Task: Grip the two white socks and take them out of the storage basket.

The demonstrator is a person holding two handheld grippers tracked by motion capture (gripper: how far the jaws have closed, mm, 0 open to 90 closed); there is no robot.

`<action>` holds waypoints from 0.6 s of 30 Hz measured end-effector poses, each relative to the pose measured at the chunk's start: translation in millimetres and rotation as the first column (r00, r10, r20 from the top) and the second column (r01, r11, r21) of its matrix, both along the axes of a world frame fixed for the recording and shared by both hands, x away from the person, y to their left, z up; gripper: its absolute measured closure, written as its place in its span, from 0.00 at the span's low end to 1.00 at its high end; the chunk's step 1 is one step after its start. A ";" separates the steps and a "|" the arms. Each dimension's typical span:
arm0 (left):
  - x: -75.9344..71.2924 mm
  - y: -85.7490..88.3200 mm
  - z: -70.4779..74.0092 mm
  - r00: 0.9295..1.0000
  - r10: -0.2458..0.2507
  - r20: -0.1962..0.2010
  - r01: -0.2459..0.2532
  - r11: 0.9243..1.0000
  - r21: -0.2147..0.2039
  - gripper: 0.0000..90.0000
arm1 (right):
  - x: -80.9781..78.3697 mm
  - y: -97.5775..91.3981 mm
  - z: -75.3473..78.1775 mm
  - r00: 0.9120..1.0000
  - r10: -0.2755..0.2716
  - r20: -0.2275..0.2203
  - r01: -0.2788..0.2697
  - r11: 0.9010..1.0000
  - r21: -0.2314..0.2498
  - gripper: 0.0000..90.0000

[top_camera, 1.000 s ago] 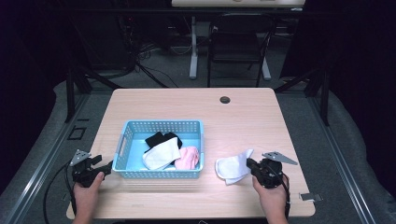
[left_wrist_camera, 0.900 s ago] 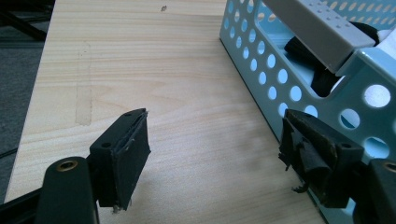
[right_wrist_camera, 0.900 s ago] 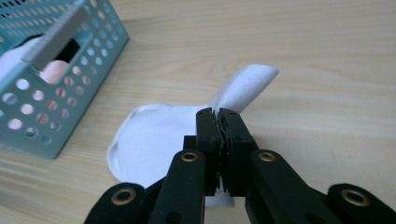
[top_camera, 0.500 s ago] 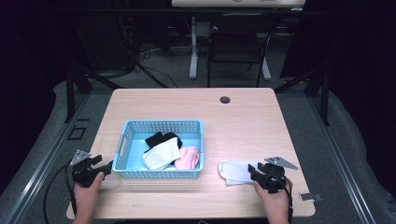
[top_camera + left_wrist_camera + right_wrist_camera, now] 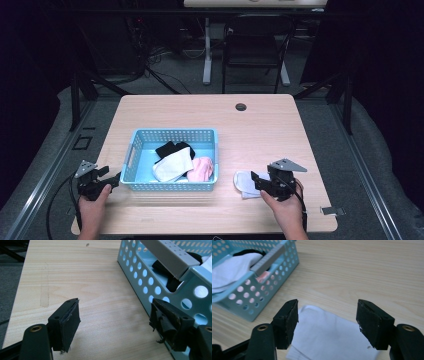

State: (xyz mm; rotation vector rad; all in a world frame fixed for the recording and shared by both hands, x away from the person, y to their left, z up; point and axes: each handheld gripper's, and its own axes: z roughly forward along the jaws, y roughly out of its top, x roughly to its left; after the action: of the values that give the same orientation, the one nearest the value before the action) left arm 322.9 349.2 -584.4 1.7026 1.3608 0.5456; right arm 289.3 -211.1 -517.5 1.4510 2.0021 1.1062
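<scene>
Two grippers: left gripper (image 5: 112,322) and right gripper (image 5: 327,322), jaws apart
Cloth (image 5: 332,337): white, on worktop (image 5: 260,125), right of basket (image 5: 170,186)

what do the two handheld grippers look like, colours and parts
Both are black. The left gripper has two blocky jaws with worn, frayed dark pads and brass-coloured pivot screws; the right gripper is built the same. In the high view each carries a grey three-cornered plate on top, and a black cable trails from the left one. The forearms are bare, no sleeves visible.
</scene>
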 end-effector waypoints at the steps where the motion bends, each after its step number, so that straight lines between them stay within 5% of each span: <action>1: -0.1 0.4 0.4 1.000 -0.001 -0.005 0.001 1.000 0.001 0.27 | 4.5 5.2 4.8 1.000 0.013 -0.003 -0.013 1.000 0.000 0.37; 9: -0.1 0.6 0.4 1.000 0.000 -0.006 0.000 1.000 -0.001 0.27 | 25.1 28.3 18.3 0.995 0.087 -0.056 -0.086 0.996 0.022 0.33; 18: -0.1 0.8 0.4 1.000 0.001 -0.004 -0.001 1.000 -0.003 0.27 | 45.0 64.9 37.5 0.978 0.190 -0.081 -0.190 0.982 0.017 0.53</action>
State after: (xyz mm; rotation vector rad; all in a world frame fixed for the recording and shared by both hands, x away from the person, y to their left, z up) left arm 322.8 350.0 -584.0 1.7018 1.3652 0.5407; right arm 334.3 -146.2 -479.9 1.3521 2.2350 1.1504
